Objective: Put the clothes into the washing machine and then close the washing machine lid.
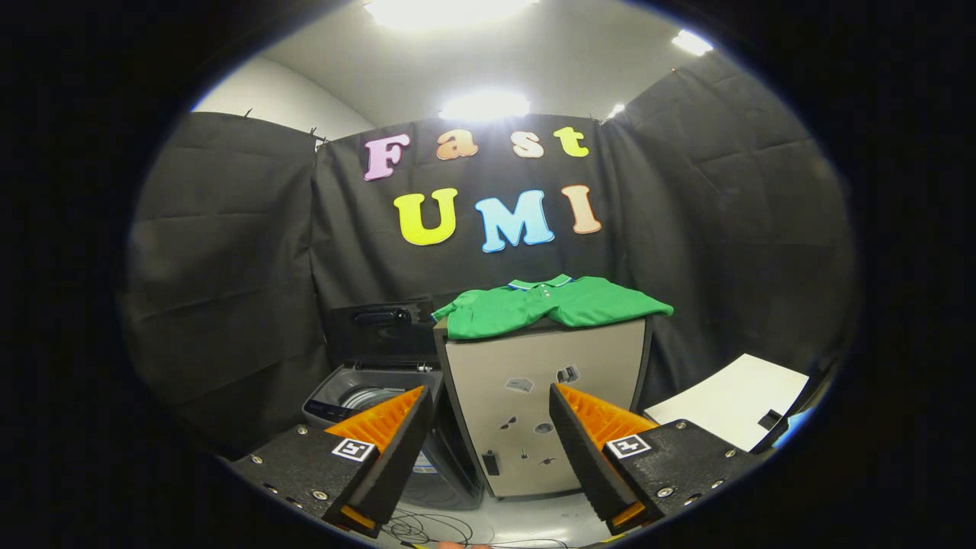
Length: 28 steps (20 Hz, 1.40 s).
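Holding the hand-held gripper (488,408) with its two fingers spread wide apart, gripping nothing, hanging in the air well short of the things ahead. Looking between the fingers onto the pale front of a box-shaped cabinet (534,412) with dark edges and a few small marks on its face. Lying flat across the top of that cabinet, beyond the fingers, a green polo shirt (549,303) with a striped collar, one sleeve drooping over the cabinet's near corner. Standing just beside the cabinet, behind the left finger, the grey washing machine (358,396), its dark lid (381,329) raised upright at the back and the drum open. Lying beyond the right finger, a white sheet (732,400). Trailing over the floor below the fingers, thin cables (435,526).
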{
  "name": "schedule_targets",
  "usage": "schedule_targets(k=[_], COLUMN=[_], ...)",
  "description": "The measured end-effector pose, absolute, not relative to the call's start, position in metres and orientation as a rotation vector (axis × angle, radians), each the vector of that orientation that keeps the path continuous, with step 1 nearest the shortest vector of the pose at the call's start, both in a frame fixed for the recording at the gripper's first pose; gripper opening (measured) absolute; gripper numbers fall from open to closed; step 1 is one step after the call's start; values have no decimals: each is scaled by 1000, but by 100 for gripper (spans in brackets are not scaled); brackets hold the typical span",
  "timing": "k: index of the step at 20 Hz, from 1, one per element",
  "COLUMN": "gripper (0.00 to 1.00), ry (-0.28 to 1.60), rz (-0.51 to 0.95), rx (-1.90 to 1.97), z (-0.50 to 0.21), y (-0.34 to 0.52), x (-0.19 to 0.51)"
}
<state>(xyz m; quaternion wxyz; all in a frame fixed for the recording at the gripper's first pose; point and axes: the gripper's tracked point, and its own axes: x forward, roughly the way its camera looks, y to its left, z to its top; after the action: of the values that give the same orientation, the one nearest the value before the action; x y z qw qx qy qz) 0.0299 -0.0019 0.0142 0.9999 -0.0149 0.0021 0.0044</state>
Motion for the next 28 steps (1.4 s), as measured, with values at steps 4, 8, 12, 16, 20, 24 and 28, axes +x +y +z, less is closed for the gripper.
schedule_targets(k=[4,8,12,16,20,24,28], gripper=[94,95,95,95,95,95,95], ry=[-17,-14,19,14,29,69,133], rz=[0,-41,-84,-80,-109,-130,-139], rx=[-56,-95,-175,-135,-122,-132,-109], z=[38,61,80,105,125,135,128], y=[-5,-17,-29,-31,-50,-72,-92], x=[59,98,142,194,243,290,336])
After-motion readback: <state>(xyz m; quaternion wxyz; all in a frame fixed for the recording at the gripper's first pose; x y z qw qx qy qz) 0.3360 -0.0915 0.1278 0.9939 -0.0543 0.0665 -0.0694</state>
